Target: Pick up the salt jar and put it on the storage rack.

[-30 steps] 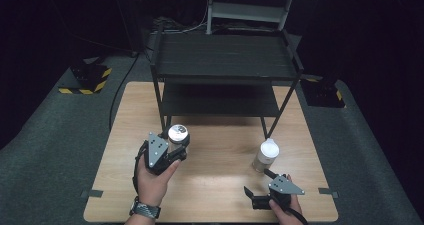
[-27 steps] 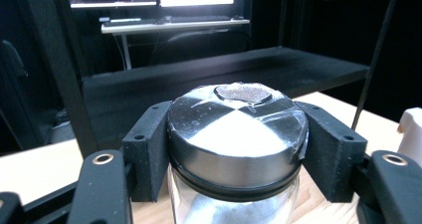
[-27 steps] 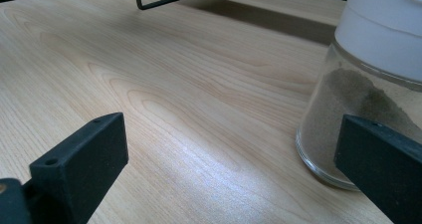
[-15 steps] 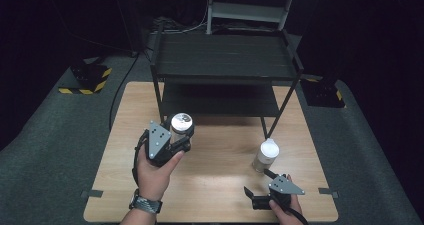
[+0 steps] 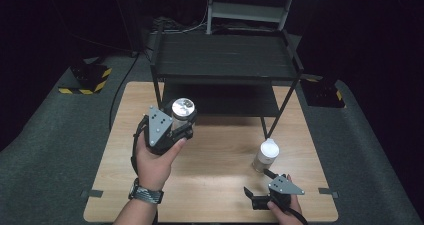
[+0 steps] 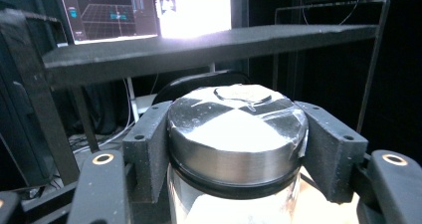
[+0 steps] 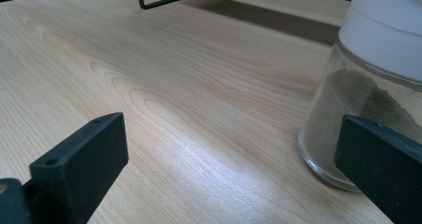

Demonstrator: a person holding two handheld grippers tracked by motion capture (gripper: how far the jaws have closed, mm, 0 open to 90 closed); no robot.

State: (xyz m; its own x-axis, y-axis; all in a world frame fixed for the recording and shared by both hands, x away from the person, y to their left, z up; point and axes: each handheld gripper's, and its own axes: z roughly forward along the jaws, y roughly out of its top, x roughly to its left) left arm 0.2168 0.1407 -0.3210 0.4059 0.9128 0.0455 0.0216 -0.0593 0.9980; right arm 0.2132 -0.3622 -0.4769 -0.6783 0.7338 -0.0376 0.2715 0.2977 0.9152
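My left gripper (image 5: 180, 122) is shut on a glass jar with a silver lid (image 5: 183, 107) and holds it upright above the wooden table (image 5: 210, 195), just in front of the black two-tier rack (image 5: 225, 60). In the left gripper view the two pads press on either side of the jar's lid (image 6: 238, 129), and the rack's top shelf (image 6: 199, 47) stands just above and behind it. My right gripper (image 5: 258, 184) rests low at the table's front right, open, with nothing between its fingers. A white-capped glass jar of brownish powder (image 5: 266, 155) stands just beyond its right pad (image 7: 383, 169).
The rack's lower shelf (image 5: 220, 100) sits close above the table's far half, and a thin leg (image 5: 272, 125) comes down near the white-capped jar. Monitors (image 6: 144, 12) glow behind the rack. Dark floor mats (image 5: 60, 135) surround the table.
My left hand has lifted the silver-lidded jar up and a little toward the rack. The right gripper and the white-capped jar have stayed put.
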